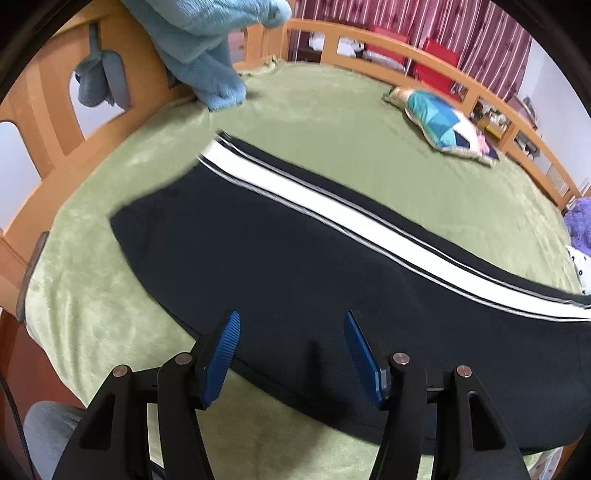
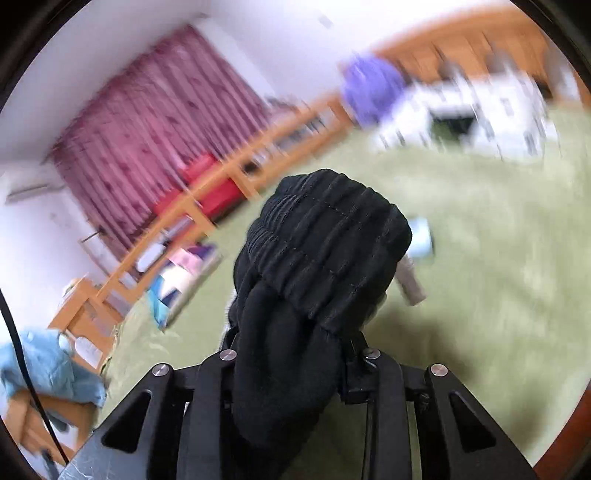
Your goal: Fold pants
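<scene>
Left wrist view: green blanket point(image 1: 332, 110) covered the whole bed, wooden rail point(image 1: 369, 40) ran around the far side and the left end. Black pants point(image 1: 295, 266) lay flat across the blanket, running from left of centre out past the right edge of frame, broad white side stripe point(image 1: 332, 210) along the far edge. Leg hems were at the left end, near the light-blue plush point(image 1: 207, 48) draped over the rail. Patchwork cushion point(image 1: 439, 122) sat on the blanket well beyond the pants, close to the far rail. Pink striped curtain point(image 1: 424, 22) and red items behind the rail. Left gripper point(image 1: 291, 328) had its jaws spread wide, blue ribbed pads point(image 1: 221, 358) over the near edge of the pants. Nothing between the pads; couldn't tell whether the tips touched the fabric.

Right wrist view: heavy motion blur on the background. Same green blanket point(image 2: 480, 277), rail point(image 2: 229, 173) and curtain point(image 2: 155, 140) readable. A purple blob point(image 2: 369, 88) and something white with dark marks point(image 2: 480, 107) at the far end of the bed, too smeared to identify. Right gripper point(image 2: 295, 354) was clamped on a bunch of black fabric: the gathered elastic waistband point(image 2: 325, 229) stood up out of the jaws, lifted off the blanket and blocking the centre of frame. Fingertips hidden under the cloth. A small pale blue item point(image 2: 421, 236) and a grey one point(image 2: 410, 280) showed just right of the waistband, blurred.
</scene>
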Available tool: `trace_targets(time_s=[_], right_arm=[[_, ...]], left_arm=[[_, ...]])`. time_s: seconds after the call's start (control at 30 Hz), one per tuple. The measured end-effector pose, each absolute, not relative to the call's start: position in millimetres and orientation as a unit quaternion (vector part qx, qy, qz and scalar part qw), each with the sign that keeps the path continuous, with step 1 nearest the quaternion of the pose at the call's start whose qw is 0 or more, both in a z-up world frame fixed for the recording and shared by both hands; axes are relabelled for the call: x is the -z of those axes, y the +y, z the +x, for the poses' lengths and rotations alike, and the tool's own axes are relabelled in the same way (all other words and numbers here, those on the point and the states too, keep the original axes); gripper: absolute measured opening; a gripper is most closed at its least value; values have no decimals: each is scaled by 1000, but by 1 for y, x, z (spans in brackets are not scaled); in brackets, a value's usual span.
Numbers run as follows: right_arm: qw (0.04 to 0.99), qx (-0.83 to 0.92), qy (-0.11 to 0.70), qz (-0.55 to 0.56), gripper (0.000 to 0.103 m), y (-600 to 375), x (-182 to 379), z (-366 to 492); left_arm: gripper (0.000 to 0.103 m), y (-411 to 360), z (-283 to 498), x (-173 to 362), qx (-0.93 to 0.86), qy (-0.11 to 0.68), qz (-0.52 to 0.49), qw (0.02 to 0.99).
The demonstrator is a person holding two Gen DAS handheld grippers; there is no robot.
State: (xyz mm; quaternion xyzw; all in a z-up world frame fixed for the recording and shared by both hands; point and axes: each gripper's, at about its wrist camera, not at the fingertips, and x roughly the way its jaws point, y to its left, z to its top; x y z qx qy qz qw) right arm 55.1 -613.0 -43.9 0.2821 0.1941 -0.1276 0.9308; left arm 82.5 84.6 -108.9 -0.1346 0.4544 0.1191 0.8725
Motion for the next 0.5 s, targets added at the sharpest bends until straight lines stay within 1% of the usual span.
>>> trace_targets(time_s=[0.03,0.07,0.1,0.2,0.23,0.27,0.33,0.5], right_arm=[[930,134,198,280,34,-620,45,55],[924,145,215,283,45,-630,52,61],[913,157,248,282,56,-638,66,69],[870,192,364,271,57,-653,119,79],[857,211,387,267,57,-653,135,76],[850,235,397,253,56,-649,148,66],[854,244,396,233,55,-640,153,51],[865,250,382,209,55,-608,138,20]], left_arm=[[60,88,80,110,-119,453,-138,872],[60,91,78,113,-117,455,-143,871],[60,95,76,117,-115,458,-147,869],[60,109,70,129,-122,468,-151,862],[60,116,67,132,-126,469,-155,860],[60,122,65,134,-131,470,-159,859],[60,141,61,140,-143,469,-170,855],[60,184,59,155,-157,469,-194,848]])
